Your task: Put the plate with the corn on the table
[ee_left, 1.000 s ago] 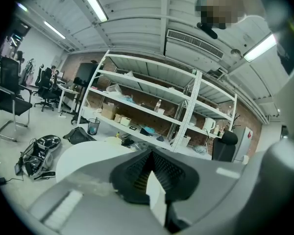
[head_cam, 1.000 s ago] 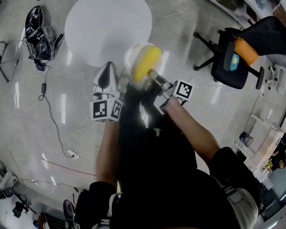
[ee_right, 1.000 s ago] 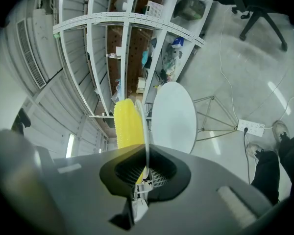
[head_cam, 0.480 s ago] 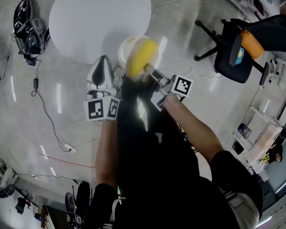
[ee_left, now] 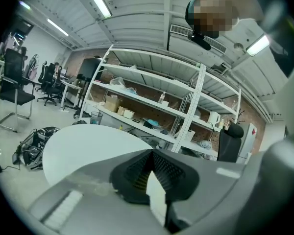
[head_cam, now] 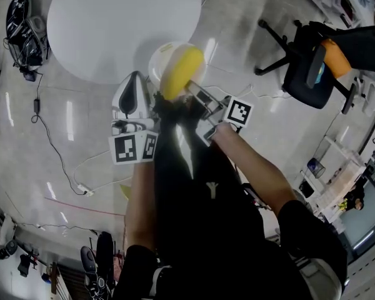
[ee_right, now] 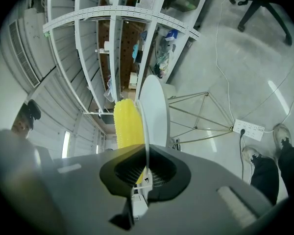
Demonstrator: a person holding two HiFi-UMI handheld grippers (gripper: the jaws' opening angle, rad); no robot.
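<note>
Closer now to the round white desk (head_cam: 112,24), the plate (head_cam: 157,58) carrying the corn (head_cam: 181,74) is held up at the desk's near edge. Its rim is pinched in the right claw (head_cam: 192,92). The left claw (head_cam: 135,99) sits just beside it, closed and empty.

We record yellow corn (head_cam: 182,74), a white plate (head_cam: 159,56), a white table (head_cam: 112,24), a glossy grey floor (head_cam: 62,142), and black-and-white square markers on left tool (head_cam: 135,87) and right tool (head_cam: 189,91).

The corn (head_cam: 182,72) lies on the plate (head_cam: 160,56), just off the table's (head_cam: 112,24) near right edge. The left gripper (head_cam: 135,81) is left of the plate. The right gripper (head_cam: 191,92) is at its right rim. A chair (head_cam: 309,64) stands far right.
</note>
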